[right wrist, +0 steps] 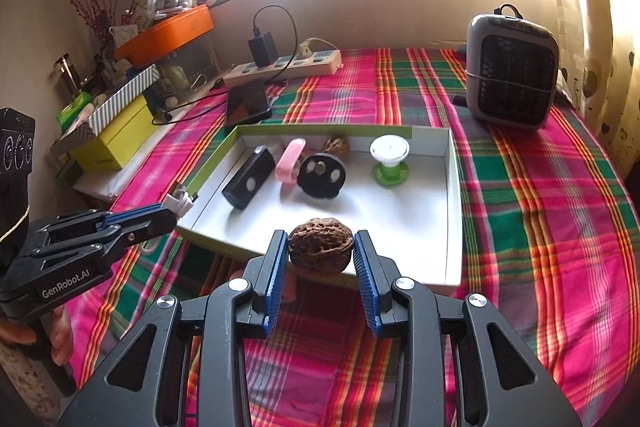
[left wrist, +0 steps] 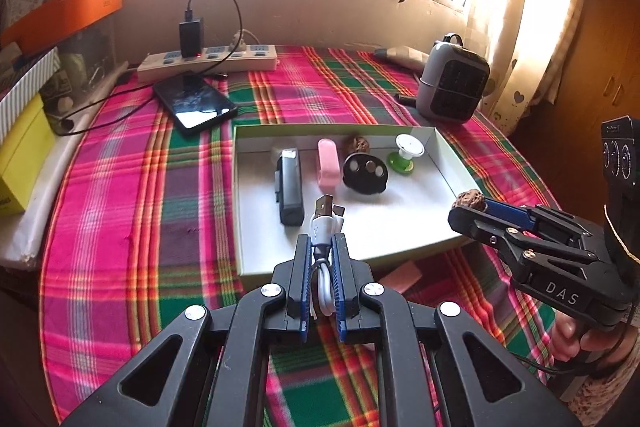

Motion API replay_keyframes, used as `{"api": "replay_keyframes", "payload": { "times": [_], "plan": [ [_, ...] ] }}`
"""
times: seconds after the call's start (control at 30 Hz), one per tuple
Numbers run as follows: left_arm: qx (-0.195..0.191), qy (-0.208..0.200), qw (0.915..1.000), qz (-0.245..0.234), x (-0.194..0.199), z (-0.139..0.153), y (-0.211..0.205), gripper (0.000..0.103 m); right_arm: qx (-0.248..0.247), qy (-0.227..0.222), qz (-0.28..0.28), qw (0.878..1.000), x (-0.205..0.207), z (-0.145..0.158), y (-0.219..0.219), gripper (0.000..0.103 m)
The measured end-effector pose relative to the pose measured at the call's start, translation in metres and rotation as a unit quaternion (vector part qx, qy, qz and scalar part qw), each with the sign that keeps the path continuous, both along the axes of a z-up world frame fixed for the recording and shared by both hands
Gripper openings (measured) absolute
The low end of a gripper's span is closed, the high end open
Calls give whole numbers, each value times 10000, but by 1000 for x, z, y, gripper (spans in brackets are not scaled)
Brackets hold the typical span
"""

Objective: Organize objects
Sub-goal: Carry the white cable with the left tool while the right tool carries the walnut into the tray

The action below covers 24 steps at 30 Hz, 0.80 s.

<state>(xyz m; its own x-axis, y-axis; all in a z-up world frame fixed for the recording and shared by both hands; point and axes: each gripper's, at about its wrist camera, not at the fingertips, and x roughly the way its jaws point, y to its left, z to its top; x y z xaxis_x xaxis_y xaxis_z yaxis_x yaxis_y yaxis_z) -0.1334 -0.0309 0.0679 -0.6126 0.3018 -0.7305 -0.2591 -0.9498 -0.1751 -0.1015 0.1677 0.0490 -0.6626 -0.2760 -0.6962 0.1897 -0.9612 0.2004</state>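
Observation:
A shallow white box [left wrist: 400, 227] [right wrist: 454, 211] lies on the plaid cloth. It holds a black device [left wrist: 290, 187] [right wrist: 248, 183], a pink case [left wrist: 329, 163] [right wrist: 289, 161], a black disc with holes [left wrist: 365, 174] [right wrist: 321, 177], a walnut [left wrist: 357, 143] [right wrist: 335, 146] and a white and green spool [left wrist: 406, 153] [right wrist: 389, 159]. My left gripper [left wrist: 321, 241] [right wrist: 170, 213] is shut on a coiled white USB cable [left wrist: 324, 227] [right wrist: 180, 202] above the box's near left edge. My right gripper [right wrist: 320, 237] [left wrist: 466, 211] is shut on a second walnut [right wrist: 321, 247] [left wrist: 469, 199] above the box's near right edge.
A phone [left wrist: 196, 105] [right wrist: 248, 105] and a power strip [left wrist: 208, 61] [right wrist: 286, 65] with a charger lie behind the box. A grey heater [left wrist: 452, 81] [right wrist: 512, 71] stands at the back right. Boxes [left wrist: 24, 155] [right wrist: 112, 139] are stacked at the left. A brown piece [left wrist: 404, 277] lies before the box.

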Motion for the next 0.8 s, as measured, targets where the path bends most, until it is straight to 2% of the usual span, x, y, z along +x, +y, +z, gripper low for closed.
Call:
{"api": "replay_keyframes", "payload": {
  "times": [0.2,0.3,0.8],
  "plan": [
    [6,-79,10000,30,-21,-3,9,9,-20,-75,-134,9999,-19,-3,8,35],
    [-165,-1,9999,16,-28,-4,16,9,-19,-130,-209,9997,-30,-6,12,35],
    [-208,-433,9988,2,-63,-31,26,9,122,-466,-212,9986,-68,-27,22,35]
  ]
}}
